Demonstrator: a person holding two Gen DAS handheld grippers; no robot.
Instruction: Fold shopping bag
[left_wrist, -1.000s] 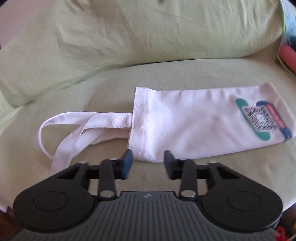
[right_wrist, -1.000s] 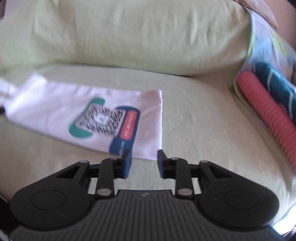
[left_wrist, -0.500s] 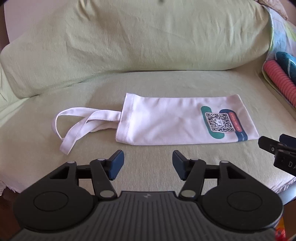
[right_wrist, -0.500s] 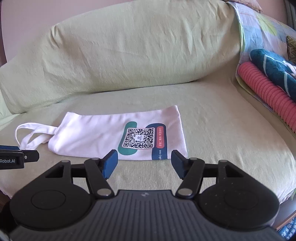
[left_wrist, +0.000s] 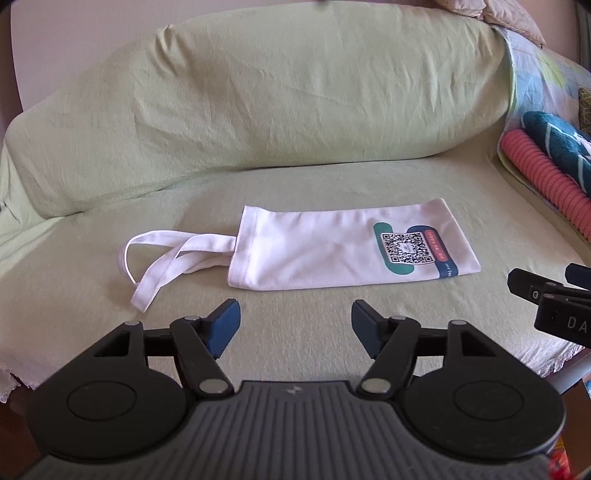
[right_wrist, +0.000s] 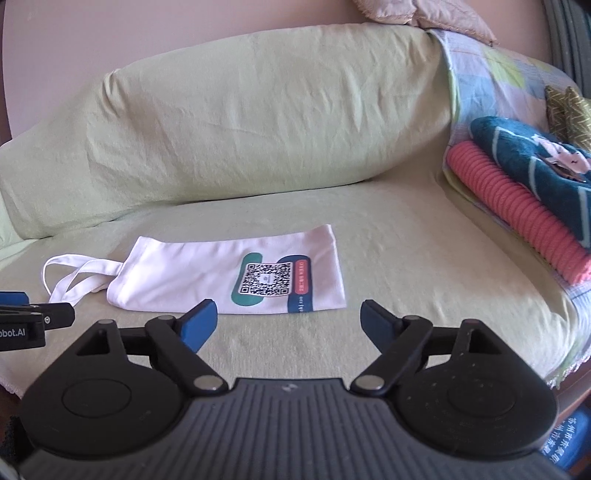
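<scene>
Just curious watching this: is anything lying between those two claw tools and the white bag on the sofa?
Nothing visible. Bare green sofa cover separates the open left gripper and open right gripper from the white bag.

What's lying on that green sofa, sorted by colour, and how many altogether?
White: 1, the shopping bag
Pink: 1, the ribbed roll
Teal: 1, the patterned towel
Olive: 1, the cushion
Total: 4
</scene>
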